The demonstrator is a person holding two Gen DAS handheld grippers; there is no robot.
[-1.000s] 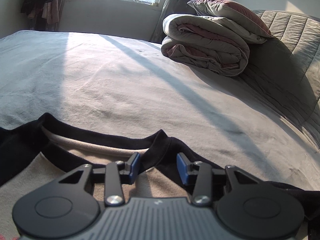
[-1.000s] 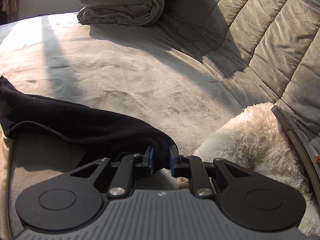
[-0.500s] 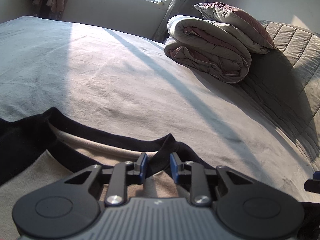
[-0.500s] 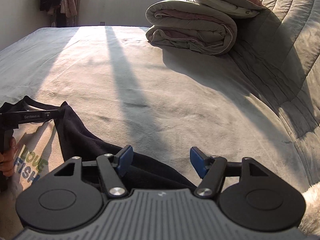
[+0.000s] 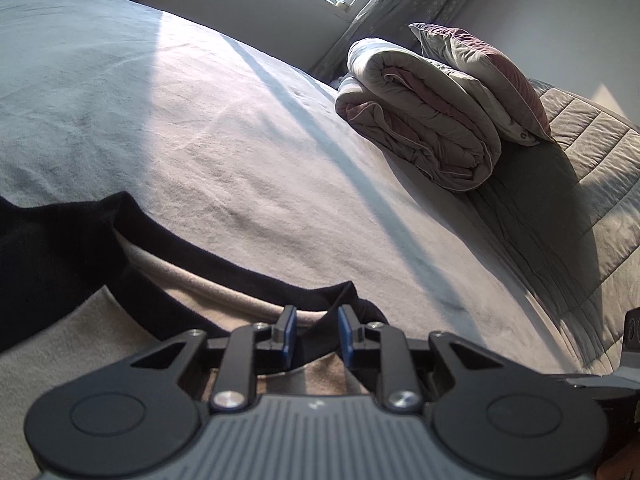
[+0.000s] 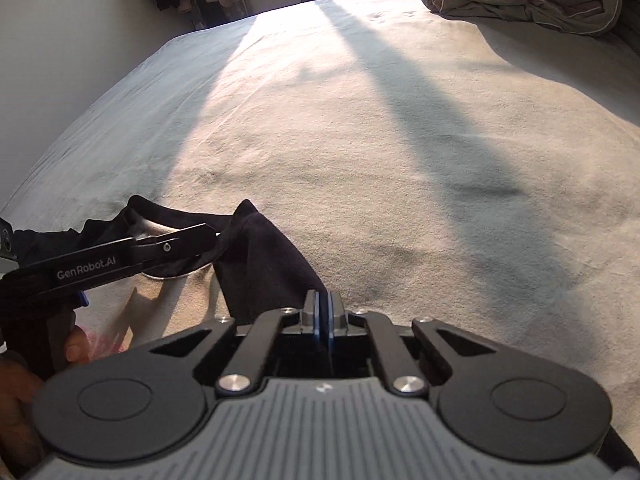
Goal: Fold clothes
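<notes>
Beige shirt (image 5: 80, 344) with black sleeves and black collar lying on the grey bed sheet (image 5: 240, 140), lower left of the left wrist view; collar opening toward upper left, body cloth mostly flat. Left gripper (image 5: 316, 334) at lower centre, fingers part-way closed with a narrow gap; black collar rib running between the blue pads (image 5: 289, 334), cloth raised in a small peak just above them. Contact of pads with cloth not resolvable, so firm grip not confirmed: cannot tell. Right gripper (image 6: 322, 320) at lower centre of its own view, blue pads pressed together, no gap visible; black sleeve (image 6: 264, 264) draped just left of the fingers, lower edge disappearing behind them. Sleeve end likely pinched, but pinch point hidden; clamped on cloth or merely closed beside it not determinable. Left gripper seen from the side at left edge of right wrist view, a hand (image 6: 24, 396) on its handle at lower left. Folded quilt (image 5: 424, 120) and pillow (image 5: 484, 76) at upper right, well apart from the shirt. Progress judgement: no completed fold visible; shirt largely spread, shoulder and sleeve on one side gathered up off the sheet. Consistent with a sleeve-in fold under way. Remaining, as far as shown: sleeves in, body folded over, final compact stack. Rest of the garment out of frame.
</notes>
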